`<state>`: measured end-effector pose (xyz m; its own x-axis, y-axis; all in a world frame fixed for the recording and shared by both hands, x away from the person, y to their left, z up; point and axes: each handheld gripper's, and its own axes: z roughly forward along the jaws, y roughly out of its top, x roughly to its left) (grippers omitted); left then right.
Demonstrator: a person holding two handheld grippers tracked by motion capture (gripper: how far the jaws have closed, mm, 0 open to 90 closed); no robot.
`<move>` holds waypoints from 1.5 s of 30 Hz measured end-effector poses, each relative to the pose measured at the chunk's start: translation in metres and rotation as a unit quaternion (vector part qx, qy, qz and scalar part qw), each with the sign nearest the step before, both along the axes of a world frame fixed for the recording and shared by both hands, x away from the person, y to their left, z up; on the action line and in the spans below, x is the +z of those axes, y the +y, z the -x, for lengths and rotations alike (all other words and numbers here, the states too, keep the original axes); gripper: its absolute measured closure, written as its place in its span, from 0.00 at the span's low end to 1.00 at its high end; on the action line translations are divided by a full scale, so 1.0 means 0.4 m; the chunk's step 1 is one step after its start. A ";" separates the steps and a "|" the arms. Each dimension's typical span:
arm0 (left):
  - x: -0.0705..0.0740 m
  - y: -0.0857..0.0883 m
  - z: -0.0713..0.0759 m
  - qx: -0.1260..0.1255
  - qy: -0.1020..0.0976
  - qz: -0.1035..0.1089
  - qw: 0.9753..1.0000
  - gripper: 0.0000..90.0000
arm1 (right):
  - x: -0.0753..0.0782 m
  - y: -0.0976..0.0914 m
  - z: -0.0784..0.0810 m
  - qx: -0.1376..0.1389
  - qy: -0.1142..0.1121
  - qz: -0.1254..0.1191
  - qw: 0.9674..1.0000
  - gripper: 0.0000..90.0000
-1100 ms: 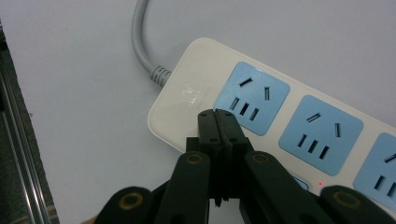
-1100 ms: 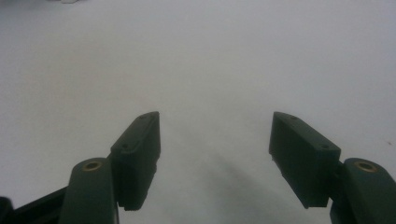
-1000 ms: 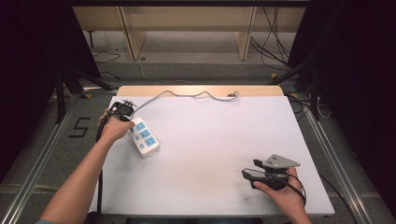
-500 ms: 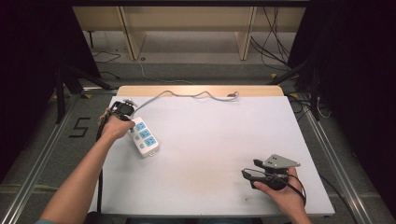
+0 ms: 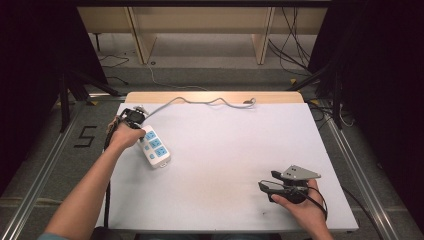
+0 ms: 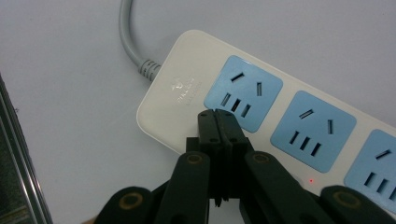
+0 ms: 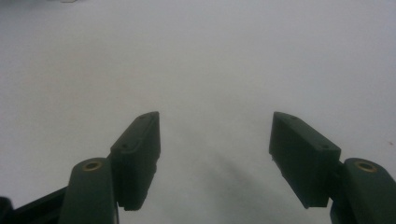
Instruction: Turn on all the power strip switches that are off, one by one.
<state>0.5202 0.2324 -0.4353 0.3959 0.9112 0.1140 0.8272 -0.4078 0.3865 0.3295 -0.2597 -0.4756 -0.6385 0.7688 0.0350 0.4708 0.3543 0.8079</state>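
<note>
White power strip [image 6: 261, 112] on tabletop [image 5: 240, 150]: your left gripper [image 6: 218, 122] jaws pressed together, tip poised over its end, likely to push; right gripper [image 7: 215, 154] jaws spread, idle.

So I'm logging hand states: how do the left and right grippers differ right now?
The left gripper has its jaws shut, tips over the power strip; the right gripper has its jaws spread wide over bare table. Both are black and hand-held.
</note>
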 end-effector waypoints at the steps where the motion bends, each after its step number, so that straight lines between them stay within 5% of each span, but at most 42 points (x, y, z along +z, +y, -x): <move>1: 0.000 -0.001 0.000 -0.001 0.001 -0.001 1.000 1.00 | 0.000 0.000 0.000 0.000 0.000 0.000 1.000 0.39; 26: -0.004 -0.003 -0.009 0.007 0.018 -0.001 1.000 1.00 | 0.001 0.002 0.002 0.001 0.001 0.000 1.000 0.39; 37: -0.006 -0.024 -0.014 -0.005 0.028 -0.038 0.999 1.00 | 0.001 0.002 0.003 0.001 -0.001 -0.001 1.000 0.39; 41: -0.006 -0.026 -0.015 -0.006 0.030 -0.025 0.999 1.00 | 0.004 0.000 0.004 0.003 -0.004 0.001 1.000 0.39; 45: -0.007 -0.033 -0.013 -0.008 0.026 -0.034 0.999 1.00 | 0.001 0.000 0.001 0.001 -0.002 0.000 1.000 0.39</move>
